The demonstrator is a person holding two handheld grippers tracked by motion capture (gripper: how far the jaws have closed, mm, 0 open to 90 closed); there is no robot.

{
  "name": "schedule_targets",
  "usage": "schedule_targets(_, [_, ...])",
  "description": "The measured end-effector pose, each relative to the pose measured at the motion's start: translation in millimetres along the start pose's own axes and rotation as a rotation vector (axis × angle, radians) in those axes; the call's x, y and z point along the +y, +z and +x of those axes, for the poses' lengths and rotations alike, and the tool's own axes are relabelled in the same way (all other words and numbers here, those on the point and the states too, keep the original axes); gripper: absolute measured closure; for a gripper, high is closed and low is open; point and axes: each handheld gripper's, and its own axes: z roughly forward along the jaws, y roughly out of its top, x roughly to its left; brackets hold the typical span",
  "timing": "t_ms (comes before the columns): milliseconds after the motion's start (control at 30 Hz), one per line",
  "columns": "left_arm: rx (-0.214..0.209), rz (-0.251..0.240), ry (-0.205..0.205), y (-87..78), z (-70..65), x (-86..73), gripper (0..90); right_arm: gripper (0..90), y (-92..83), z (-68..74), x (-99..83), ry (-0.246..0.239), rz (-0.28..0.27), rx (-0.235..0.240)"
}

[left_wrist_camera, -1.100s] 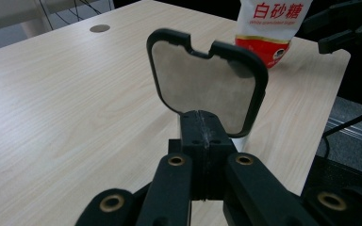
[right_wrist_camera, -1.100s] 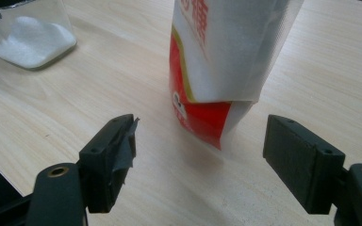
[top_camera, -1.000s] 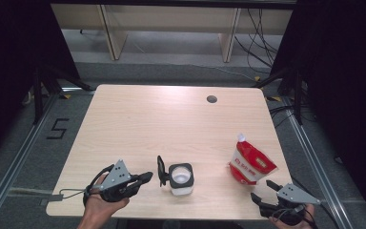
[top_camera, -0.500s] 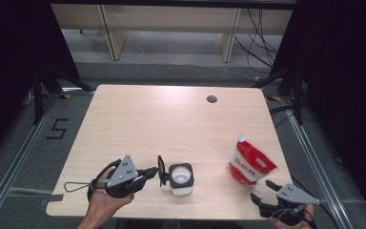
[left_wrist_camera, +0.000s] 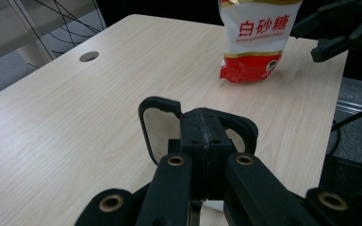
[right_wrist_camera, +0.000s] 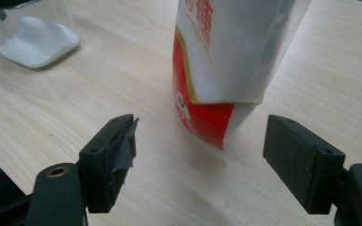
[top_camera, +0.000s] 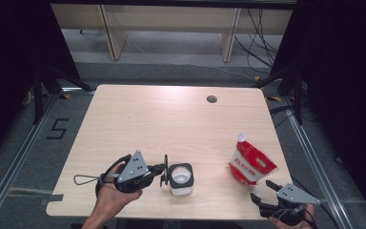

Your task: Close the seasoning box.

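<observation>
A clear square jar (top_camera: 181,177) with white sugar in it (right_wrist_camera: 35,37) stands near the table's front edge. A black-rimmed lid (top_camera: 164,168) stands upright against its left side. My left gripper (top_camera: 159,169) comes in from the left, and its jaws (left_wrist_camera: 207,136) are shut on the lid's rim (left_wrist_camera: 152,123). A red and white sugar pouch (top_camera: 250,164) stands upright to the right (left_wrist_camera: 254,42). My right gripper (top_camera: 262,190) is open at the front right corner. The pouch (right_wrist_camera: 226,61) stands just beyond its jaws (right_wrist_camera: 200,155), apart from both.
A round cable hole (top_camera: 212,99) sits in the wooden table (top_camera: 162,124) near the far edge. Shelving and cables lie on the floor beyond it. Metal rails run along both sides. The right gripper (left_wrist_camera: 325,33) shows past the pouch in the left gripper view.
My left hand has moved to the right and slightly up, closer to the jar, with the lid tipping a little toward it. The right gripper and the pouch have not moved.
</observation>
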Motion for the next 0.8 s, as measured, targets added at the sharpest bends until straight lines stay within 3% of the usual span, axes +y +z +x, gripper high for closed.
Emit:
schedule_targets(33, [-0.011,0.006,0.003,6.1,-1.1,0.9,89.0,26.7,0.4,-1.2,0.1,-0.020,-0.014,-0.007])
schedule_targets(433, [-0.060,0.037,0.009,33.2,-5.7,1.8,88.3,26.7,0.0,-0.6,0.2,-0.009,-0.012,0.005])
schedule_targets(733, [-0.076,0.065,-0.005,44.2,-6.8,-2.8,88.0,26.7,0.5,-0.3,0.3,0.003,-0.008,0.018])
schedule_targets(800, [-0.075,0.066,-0.006,46.2,-7.2,-4.1,88.0,26.6,0.0,-0.2,0.1,-0.003,-0.008,0.001])
